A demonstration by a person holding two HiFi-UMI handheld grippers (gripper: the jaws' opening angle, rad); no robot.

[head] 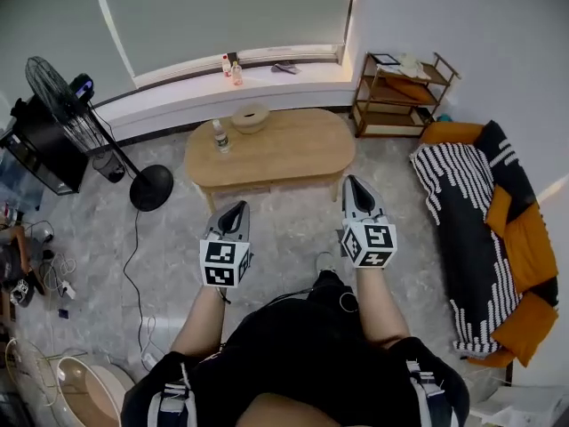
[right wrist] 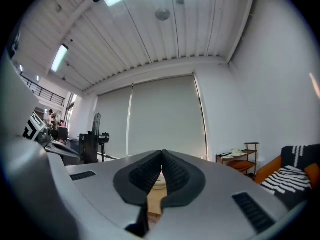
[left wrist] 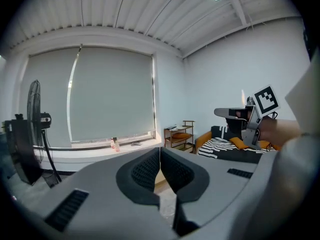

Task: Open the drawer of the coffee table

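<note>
L gripper (head: 236, 209) & R gripper (head: 353, 186) both closed, empty, short of coffee table (head: 293, 148).

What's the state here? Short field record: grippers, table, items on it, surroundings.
left gripper: shut, empty, in the air short of the table
right gripper: shut, empty, also short of the table
coffee table: oval wooden top, ahead of both grippers, untouched
drawer: not made out from above
on table: bottle, bowl
left of table: standing fan
right of table: wooden shelf, sofa
</note>
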